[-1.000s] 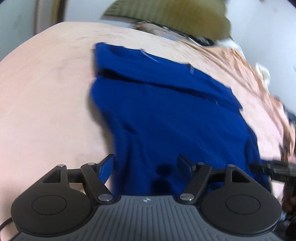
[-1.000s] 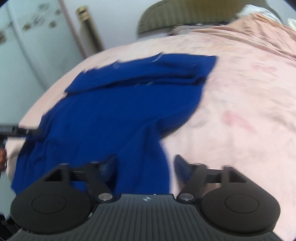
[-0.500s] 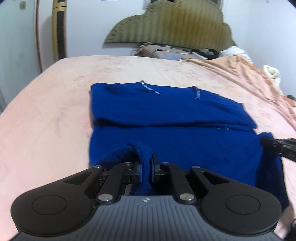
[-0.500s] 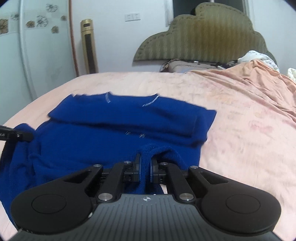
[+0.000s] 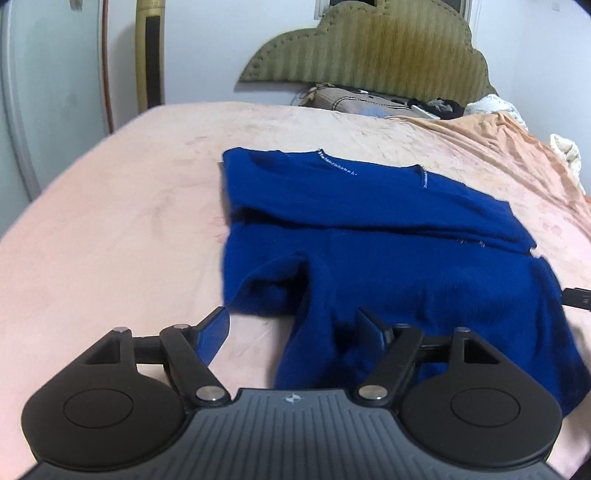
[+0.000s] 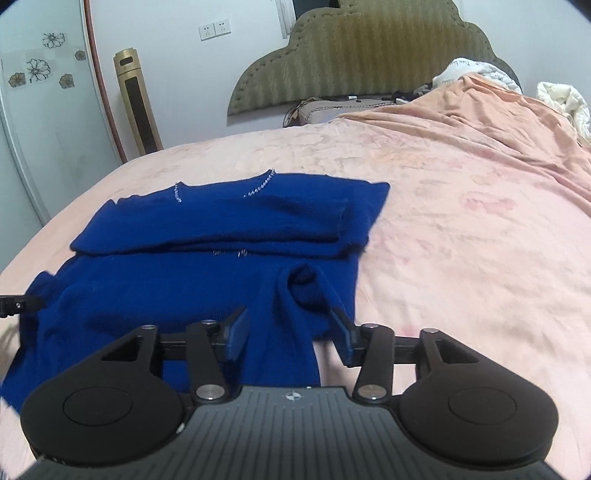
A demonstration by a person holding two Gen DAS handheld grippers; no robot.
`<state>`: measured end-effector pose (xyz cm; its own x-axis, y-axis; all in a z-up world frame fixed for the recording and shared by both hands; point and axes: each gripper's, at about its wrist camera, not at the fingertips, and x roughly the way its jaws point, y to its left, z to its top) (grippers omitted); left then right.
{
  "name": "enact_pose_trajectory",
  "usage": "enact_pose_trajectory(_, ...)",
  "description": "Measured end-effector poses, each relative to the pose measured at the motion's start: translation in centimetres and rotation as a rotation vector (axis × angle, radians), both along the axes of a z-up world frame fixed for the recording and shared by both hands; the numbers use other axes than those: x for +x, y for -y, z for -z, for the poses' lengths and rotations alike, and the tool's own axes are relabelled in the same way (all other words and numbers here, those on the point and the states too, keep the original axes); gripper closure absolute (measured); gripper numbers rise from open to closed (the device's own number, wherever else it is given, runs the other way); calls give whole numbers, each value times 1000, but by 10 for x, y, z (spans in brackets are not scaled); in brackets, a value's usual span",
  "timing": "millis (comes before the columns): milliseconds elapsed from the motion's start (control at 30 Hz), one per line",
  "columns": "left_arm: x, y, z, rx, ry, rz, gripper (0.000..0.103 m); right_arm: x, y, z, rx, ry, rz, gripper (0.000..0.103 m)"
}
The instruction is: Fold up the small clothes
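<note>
Claws [image 5: 293, 326] [image 6: 290, 330] agape over sweater [image 5: 369, 229] hem

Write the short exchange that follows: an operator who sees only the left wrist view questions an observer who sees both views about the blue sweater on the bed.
Operator: My left gripper is open over the blue sweater. Is the right gripper gripping it?
Observer: No. The right gripper is open, with a raised fold of the hem lying between its fingers.
Operator: Anything on the wall that I cannot see?
Observer: Two white wall sockets, left of the headboard.
</note>
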<state>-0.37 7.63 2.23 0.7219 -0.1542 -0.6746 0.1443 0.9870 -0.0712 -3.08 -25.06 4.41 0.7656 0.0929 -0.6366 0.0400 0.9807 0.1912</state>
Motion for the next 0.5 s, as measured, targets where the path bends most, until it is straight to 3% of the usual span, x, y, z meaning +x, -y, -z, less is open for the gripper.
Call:
enact_pose_trajectory(267, -16, 4, 9, 11, -56, -49, 28, -37, -9, 14, 42, -57, -23, 37)
enact_pose_trajectory(500, -19, 9, 13, 16, -78, -48, 28, -45, -11, 18, 54, -74, -27, 27)
